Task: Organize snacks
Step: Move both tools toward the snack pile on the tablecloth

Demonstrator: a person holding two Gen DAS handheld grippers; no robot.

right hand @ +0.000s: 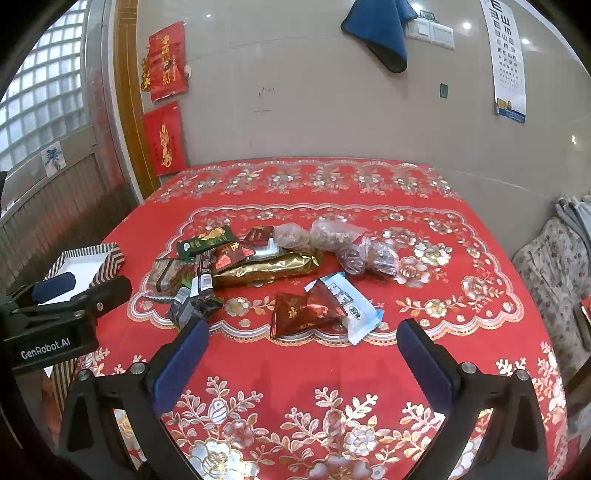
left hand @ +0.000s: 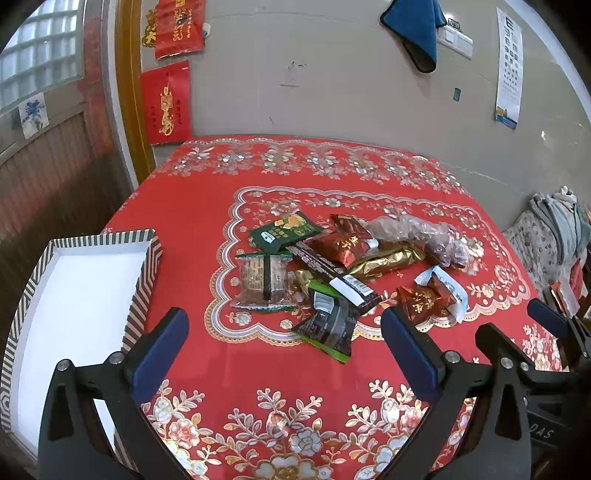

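**Two grippers held open over a pile of snacks**

Two grippers were held low over a red floral tablecloth, both spread wide with nothing between the blue pads. The left gripper was seen at the bottom of the left wrist view, and the right gripper at the bottom of the right wrist view. Neither was touching a packet.

Snacks were heaped at the centre of both frames. In the left wrist view, a green packet lay at the upper left of the heap, with a clear cake wrapper below it. A long dark bar was laid diagonally across the middle, its lower end over a black packet nearest the left gripper. A red packet and a gold packet were piled just right of the bar, and a clear bag of brown pieces was set behind them.

Slightly apart, at the lower right of the heap, a second red packet was seen overlapping a white-and-blue packet, just above the right gripper's fingers.

A striped tray with a white floor was placed at the left edge of the left wrist view, beside the heap, and held no snacks.

On the wall in the upper part of both frames, red banners, a blue cloth and an eye chart were hung.
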